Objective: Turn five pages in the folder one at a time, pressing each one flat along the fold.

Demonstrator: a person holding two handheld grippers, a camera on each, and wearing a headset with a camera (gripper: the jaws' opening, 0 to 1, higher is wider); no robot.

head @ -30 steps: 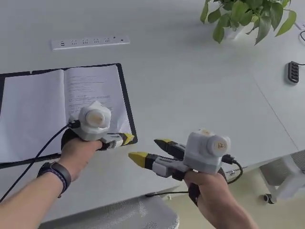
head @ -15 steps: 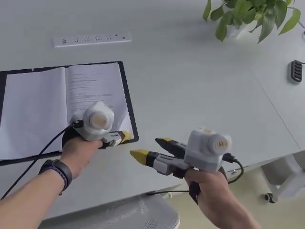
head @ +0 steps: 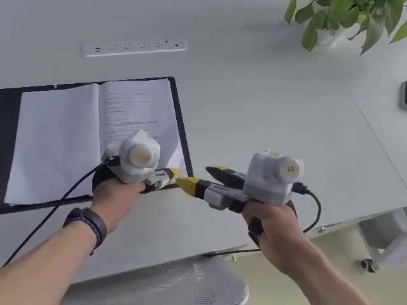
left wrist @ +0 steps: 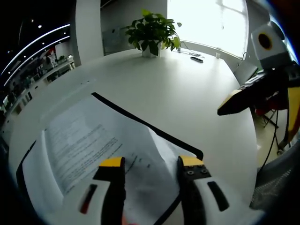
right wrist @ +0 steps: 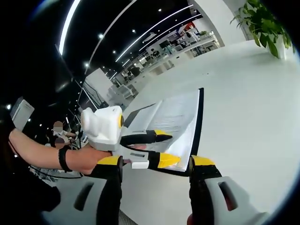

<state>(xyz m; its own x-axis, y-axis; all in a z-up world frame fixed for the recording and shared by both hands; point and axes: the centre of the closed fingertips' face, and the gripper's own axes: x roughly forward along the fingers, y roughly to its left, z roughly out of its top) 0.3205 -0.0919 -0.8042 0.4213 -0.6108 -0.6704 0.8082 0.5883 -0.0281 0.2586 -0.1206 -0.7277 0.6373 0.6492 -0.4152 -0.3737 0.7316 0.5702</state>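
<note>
The folder (head: 180, 127) lies open at 9 o'clock on the worktop (head: 267, 95). The left gripper (left wrist: 151, 162) straddles the lower corner of the right page (head: 137, 114), fingers spread and gripping nothing, probably ready to pinch it. The right gripper (head: 202, 178), fingers apart and empty, hovers just beside at 3 o'clock.

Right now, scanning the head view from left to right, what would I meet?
Open folder → left gripper at its near right corner → right gripper → potted plant.

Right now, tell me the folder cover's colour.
The folder cover is black, clearest in the head view.
</note>
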